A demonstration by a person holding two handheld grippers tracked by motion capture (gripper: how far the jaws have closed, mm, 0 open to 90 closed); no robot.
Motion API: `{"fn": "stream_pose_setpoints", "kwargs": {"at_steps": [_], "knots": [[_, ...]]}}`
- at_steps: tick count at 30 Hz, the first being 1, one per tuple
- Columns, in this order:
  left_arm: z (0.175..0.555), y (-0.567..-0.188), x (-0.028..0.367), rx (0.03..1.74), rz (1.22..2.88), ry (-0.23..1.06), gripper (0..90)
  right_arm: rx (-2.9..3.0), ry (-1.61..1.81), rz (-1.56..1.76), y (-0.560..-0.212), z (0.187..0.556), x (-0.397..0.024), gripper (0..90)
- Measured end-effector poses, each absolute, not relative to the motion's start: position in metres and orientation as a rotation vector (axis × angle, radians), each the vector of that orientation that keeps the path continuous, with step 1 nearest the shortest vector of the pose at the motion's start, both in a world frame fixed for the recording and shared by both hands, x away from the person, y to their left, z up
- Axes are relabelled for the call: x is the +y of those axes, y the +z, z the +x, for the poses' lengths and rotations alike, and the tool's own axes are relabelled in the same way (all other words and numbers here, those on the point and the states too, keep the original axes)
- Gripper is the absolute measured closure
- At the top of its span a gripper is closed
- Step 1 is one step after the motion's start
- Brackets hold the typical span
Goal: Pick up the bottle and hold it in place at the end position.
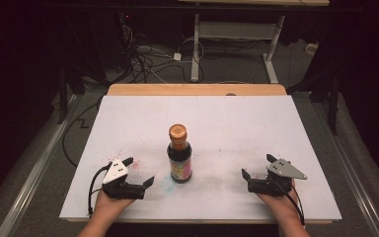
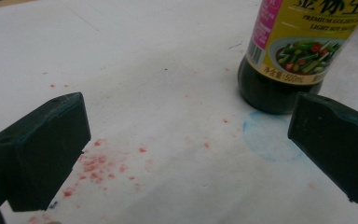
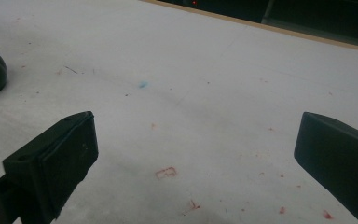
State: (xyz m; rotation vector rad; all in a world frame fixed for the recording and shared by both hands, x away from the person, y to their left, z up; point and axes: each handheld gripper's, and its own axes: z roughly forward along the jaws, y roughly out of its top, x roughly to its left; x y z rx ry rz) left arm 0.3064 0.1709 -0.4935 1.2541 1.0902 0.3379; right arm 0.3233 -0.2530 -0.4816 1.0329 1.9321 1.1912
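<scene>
High view: sauce bottle point(image 1: 179, 154) upright between two gaping claws.

A bottle point(image 1: 179, 154) stands upright on the tabletop point(image 1: 237, 123), about midway across and toward its near half. The left claw point(image 1: 140, 172) rests near the front edge, left of the bottle and apart from it. The right claw point(image 1: 256, 166) sits near the front edge, well to the bottle's right. Both point inward toward the bottle.
</scene>
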Motion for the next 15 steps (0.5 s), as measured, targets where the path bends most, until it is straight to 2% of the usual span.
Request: {"fn": "stream_pose_setpoints", "kwargs": {"at_steps": [15], "knots": [[0.294,-0.477,0.156,1.035,1.274,0.296,0.0,1.933,1.189,1.035,-0.482,0.323,-0.252,0.3]]}}
